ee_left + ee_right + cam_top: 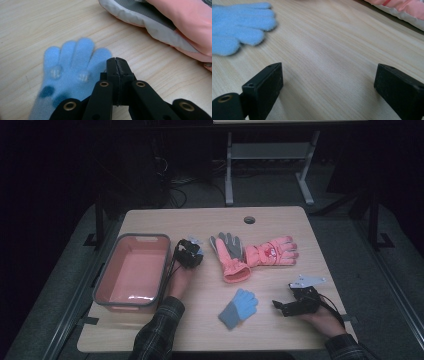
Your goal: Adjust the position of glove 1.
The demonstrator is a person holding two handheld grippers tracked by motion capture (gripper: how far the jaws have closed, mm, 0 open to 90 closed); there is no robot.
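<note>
On the worktop (pixel 280 220) I'm parking my left tool (pixel 189 254) just beside the salmon bin (pixel 167 260), jaws pressed together with nothing between them. My right tool (pixel 280 306) is resting low with its jaws standing wide and nothing in them. The blue glove (pixel 239 307) is lying flat between my two hands, clear of the bin. I'm guessing it's the next one to go in. Any tips for a clean grab?

**reply from rig_buddy:** You're reading it right, I'm thinking. That right tool is already spread and pointing roughly at the glove, so I'm voting for that one. The left would need its jaws parting first.

**me:** Makes sense. Where are you pinching these knit ones?

**rig_buddy:** I'm always going for the grey cuff end, not the fingers, since fingers are floppy and probably slipping out. Come in low, get one jaw riding on the wood under the edge, then squeeze. And I'm keeping an eye on the pink glove with the grey palm (pixel 229 255) and the pink ski glove (pixel 272 252) behind it. They're sitting near enough that a wide sweep is risking dragging one along.

**me:** Cheers, I'm lifting it well over the bin wall before letting go, too.
</note>
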